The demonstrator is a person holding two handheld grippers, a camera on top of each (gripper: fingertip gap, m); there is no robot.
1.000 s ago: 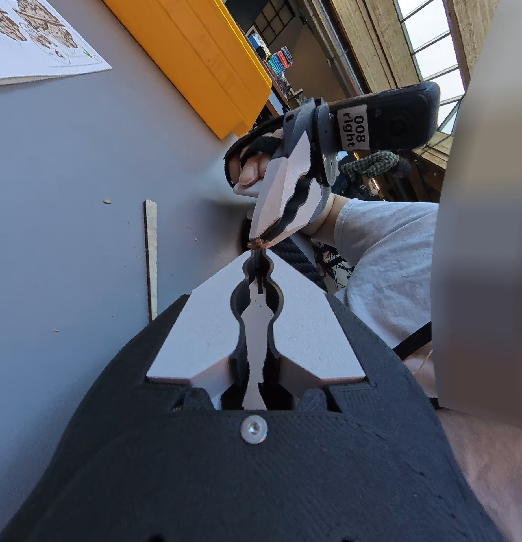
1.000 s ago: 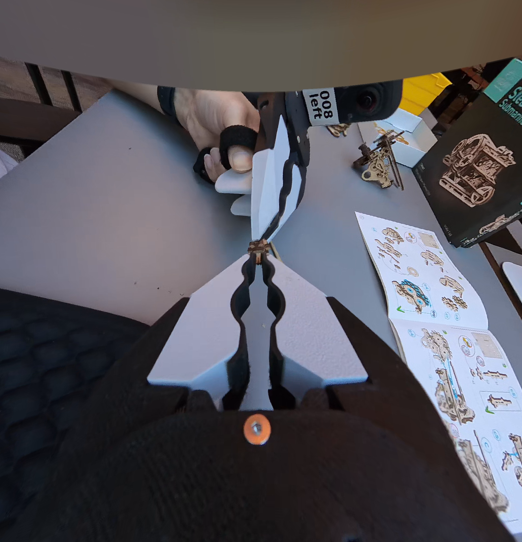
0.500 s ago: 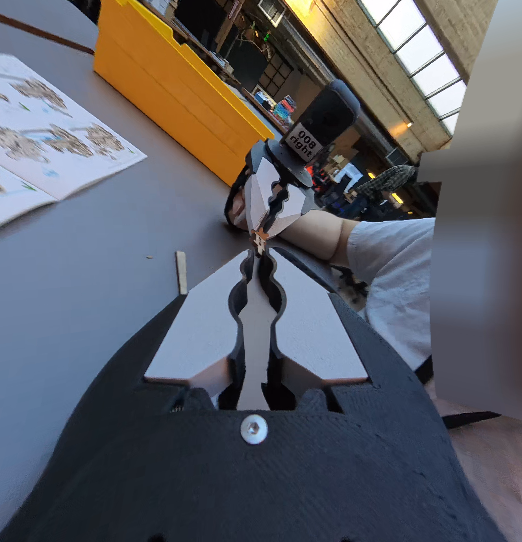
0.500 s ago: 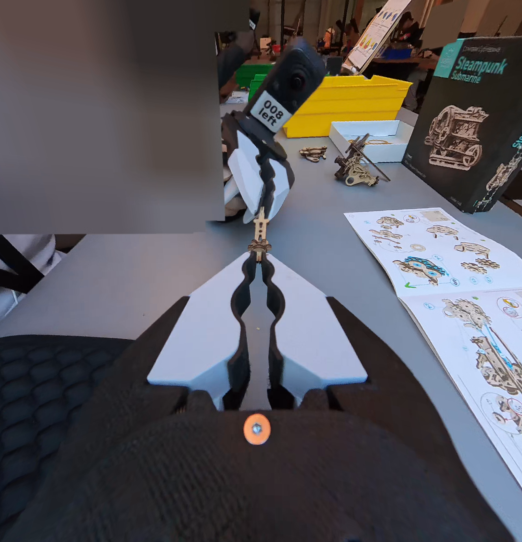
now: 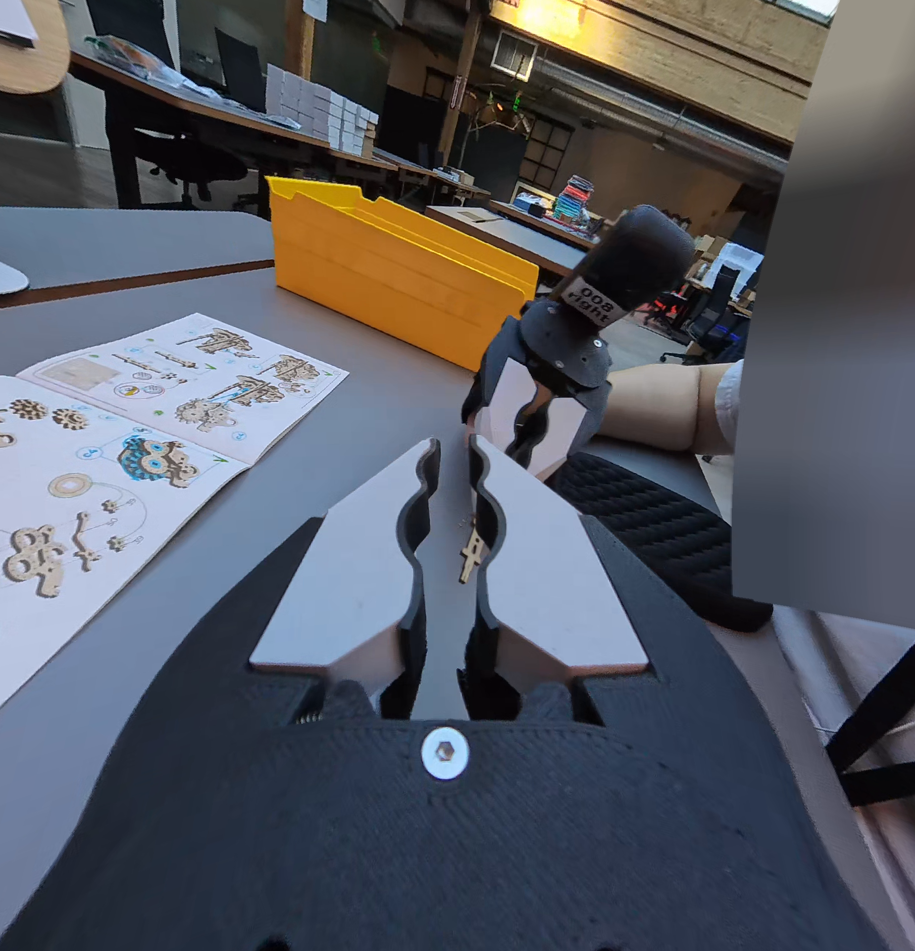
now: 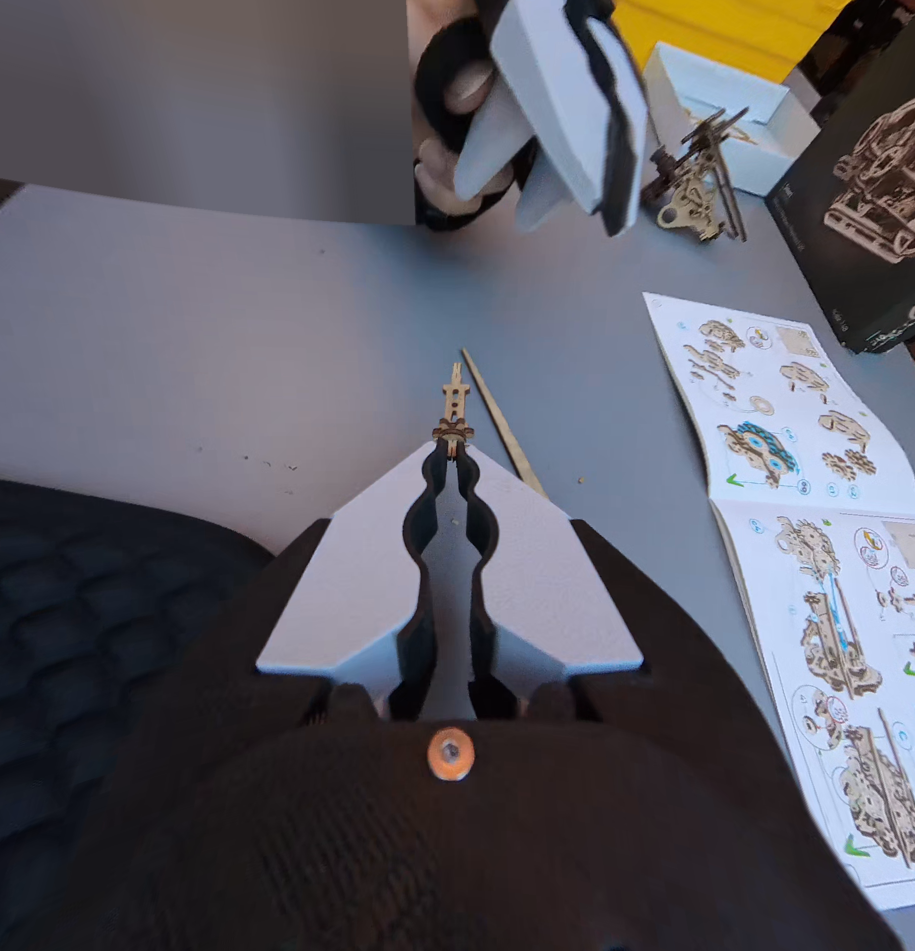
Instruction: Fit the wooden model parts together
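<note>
My right gripper [image 6: 451, 448] is shut on a small wooden gear-and-axle piece [image 6: 454, 406]. The piece sticks out past the fingertips, a little above the grey table [image 6: 239, 334]. My left gripper [image 5: 453, 447] is slightly open and empty. In the right wrist view it [image 6: 607, 221] hangs high, up and to the right of the piece. In the left wrist view my right gripper [image 5: 538, 465] points down toward the table, just beyond my left fingers. A small notched wooden piece [image 5: 471, 553] shows through the gap between my left fingers, not gripped.
A thin wooden strip [image 6: 501, 422] lies on the table just right of the held piece. An open instruction booklet [image 6: 805, 514] lies to the right. A partly built wooden model [image 6: 697, 190], a white tray [image 6: 723, 113], a black box [image 6: 877, 206] and a yellow bin [image 5: 393, 288] stand farther back. A black mat [image 6: 85, 592] lies at the near left. The tips of one gripper are about 9 cm away from the tips of the other.
My left gripper has let go of the axle, opened and pulled up and away. My right gripper keeps the joined gear and axle and now tilts down toward the table.
</note>
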